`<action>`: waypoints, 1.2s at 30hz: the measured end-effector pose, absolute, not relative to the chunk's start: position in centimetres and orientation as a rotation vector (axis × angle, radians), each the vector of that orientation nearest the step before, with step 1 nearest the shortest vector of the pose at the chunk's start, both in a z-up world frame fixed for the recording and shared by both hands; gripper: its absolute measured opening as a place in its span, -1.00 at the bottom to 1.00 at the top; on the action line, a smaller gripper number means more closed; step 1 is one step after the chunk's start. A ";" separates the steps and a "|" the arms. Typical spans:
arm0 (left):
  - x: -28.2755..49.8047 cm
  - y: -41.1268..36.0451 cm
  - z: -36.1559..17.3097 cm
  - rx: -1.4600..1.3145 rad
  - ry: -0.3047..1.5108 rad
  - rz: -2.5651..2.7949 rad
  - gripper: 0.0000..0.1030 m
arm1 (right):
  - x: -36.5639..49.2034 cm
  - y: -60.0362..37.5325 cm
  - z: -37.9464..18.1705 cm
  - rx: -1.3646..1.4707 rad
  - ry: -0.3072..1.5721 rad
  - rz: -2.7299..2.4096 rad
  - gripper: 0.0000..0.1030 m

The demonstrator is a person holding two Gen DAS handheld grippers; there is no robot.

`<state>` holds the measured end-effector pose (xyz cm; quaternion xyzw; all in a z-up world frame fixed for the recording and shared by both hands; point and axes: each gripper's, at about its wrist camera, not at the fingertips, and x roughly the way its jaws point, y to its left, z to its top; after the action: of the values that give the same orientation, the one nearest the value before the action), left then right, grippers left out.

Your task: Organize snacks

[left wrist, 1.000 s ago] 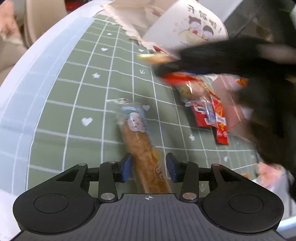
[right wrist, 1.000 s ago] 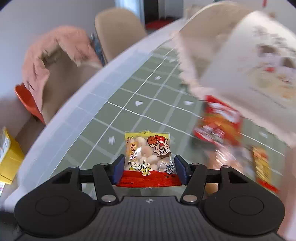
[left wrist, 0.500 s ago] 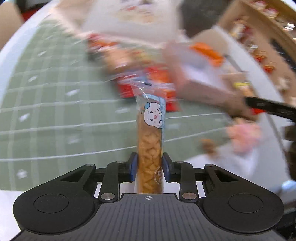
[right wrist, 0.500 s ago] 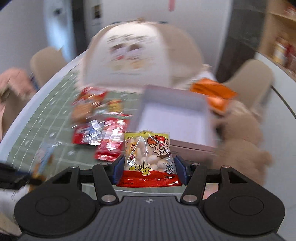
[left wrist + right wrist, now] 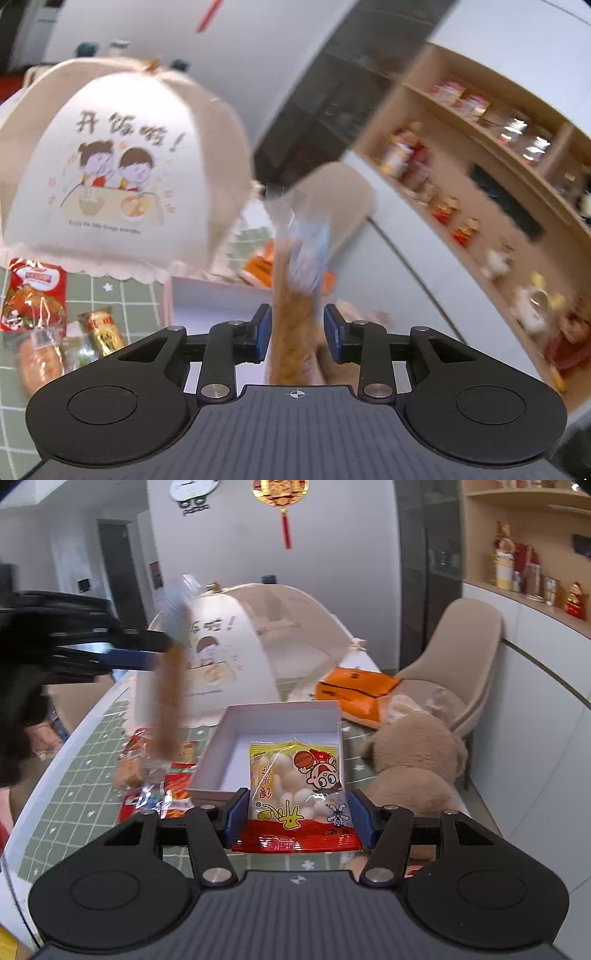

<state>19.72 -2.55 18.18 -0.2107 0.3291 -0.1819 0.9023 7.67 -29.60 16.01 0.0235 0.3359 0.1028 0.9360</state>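
Right gripper clamped on yellow-red snack bag, held above table, just short of white box's near wall. Carry bag over wall, lower flat, then release.

Left gripper: jaws just opened slightly; long cracker pack between them, blurred, grip uncertain. Re-clamp before carrying to box.
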 end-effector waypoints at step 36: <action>13.4 11.0 11.6 -0.460 0.763 -0.029 -0.33 | 30.0 -21.2 4.7 0.027 0.992 0.162 -0.54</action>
<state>13.40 11.05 11.65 -0.2224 0.3692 -0.0142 0.9022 29.98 -21.17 4.65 0.0129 0.4753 0.0775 0.8763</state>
